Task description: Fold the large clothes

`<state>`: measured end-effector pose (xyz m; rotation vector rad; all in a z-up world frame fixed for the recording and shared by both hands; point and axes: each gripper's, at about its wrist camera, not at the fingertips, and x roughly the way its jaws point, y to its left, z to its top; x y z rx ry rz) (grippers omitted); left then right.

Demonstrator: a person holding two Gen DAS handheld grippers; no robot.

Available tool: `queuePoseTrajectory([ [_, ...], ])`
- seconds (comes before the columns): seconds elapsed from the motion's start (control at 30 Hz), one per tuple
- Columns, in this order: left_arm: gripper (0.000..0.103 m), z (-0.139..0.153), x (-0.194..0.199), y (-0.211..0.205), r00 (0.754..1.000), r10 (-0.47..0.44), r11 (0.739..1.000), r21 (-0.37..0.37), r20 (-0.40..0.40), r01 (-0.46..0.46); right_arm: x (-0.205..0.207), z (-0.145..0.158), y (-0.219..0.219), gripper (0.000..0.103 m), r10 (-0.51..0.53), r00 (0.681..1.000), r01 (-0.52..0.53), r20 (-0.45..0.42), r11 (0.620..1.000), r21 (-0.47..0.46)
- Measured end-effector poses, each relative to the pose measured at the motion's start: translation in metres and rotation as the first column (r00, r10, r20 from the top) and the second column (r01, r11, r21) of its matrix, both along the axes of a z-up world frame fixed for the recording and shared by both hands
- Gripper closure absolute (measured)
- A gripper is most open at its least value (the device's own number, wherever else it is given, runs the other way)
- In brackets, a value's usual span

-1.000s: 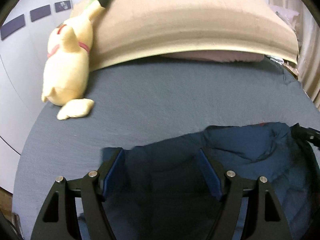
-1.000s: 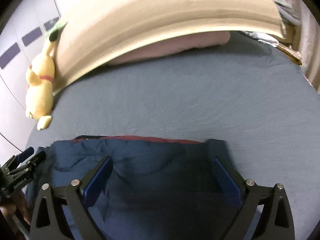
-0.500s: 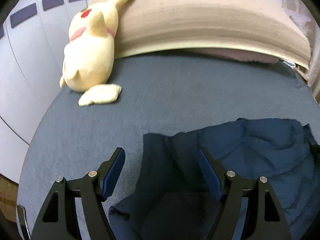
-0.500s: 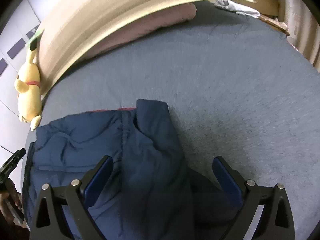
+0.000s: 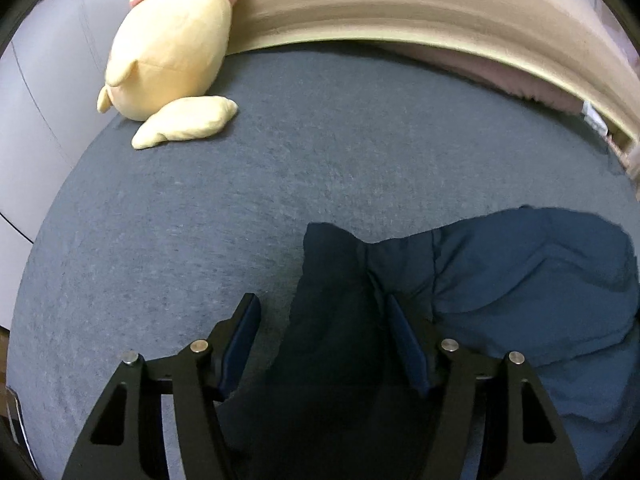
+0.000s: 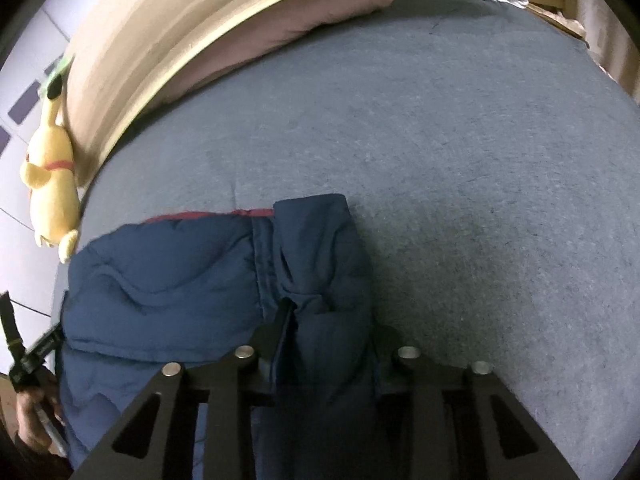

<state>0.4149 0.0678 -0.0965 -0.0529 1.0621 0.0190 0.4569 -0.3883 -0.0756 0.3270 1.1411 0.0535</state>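
A navy padded jacket [image 5: 520, 280] lies on a grey bed sheet [image 5: 280, 184]; it also shows in the right wrist view [image 6: 168, 288] with a red lining edge at its far side. My left gripper [image 5: 324, 320] is open, straddling the jacket's left sleeve [image 5: 332, 280], which lies between the fingers. My right gripper [image 6: 324, 328] is shut on the jacket's right sleeve [image 6: 320, 248]; the fabric bunches between the fingers. The left gripper shows in the right wrist view [image 6: 32, 356] at the jacket's left edge.
A yellow plush toy [image 5: 176, 40] lies at the bed's far left corner, also in the right wrist view [image 6: 52, 184]. A beige headboard [image 5: 400, 0] and a pink pillow [image 6: 304, 12] run along the far side. A white wall stands at the left.
Both grippers have swung outward over the sleeves. The right gripper has closed on the right sleeve; it was wide open before. The left gripper has narrowed a little but stays open.
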Motion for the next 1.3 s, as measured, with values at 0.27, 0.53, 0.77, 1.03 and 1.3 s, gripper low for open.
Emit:
queuePoseTrajectory([
  [0.27, 0.033, 0.057, -0.051, 0.073, 0.988, 0.070, 0.989, -0.139, 0.138, -0.051, -0.063, 0.057, -0.059, 0.024, -0.042, 0.994, 0.032, 0.101, 0.995, 0.099],
  [0.53, 0.027, 0.022, -0.119, 0.129, 0.997, 0.024, 0.946, -0.325, 0.075, 0.002, -0.138, 0.021, -0.101, 0.021, -0.061, 0.998, 0.048, 0.031, 0.951, 0.305],
  [0.77, 0.027, -0.007, -0.156, 0.130, 1.000, 0.019, 0.839, -0.544, 0.018, -0.006, -0.164, -0.008, -0.089, 0.022, -0.032, 0.999, 0.012, 0.038, 0.894, 0.448],
  [1.03, 0.026, -0.006, -0.144, 0.125, 1.000, 0.014, 0.767, -0.642, 0.019, 0.002, -0.155, -0.022, -0.071, 0.021, -0.012, 1.000, 0.000, 0.022, 0.889, 0.459],
  [1.3, 0.026, -0.021, -0.135, 0.096, 0.993, -0.118, 0.693, -0.718, -0.014, 0.072, -0.154, -0.022, -0.073, 0.021, -0.003, 0.999, -0.014, 0.034, 0.868, 0.496],
])
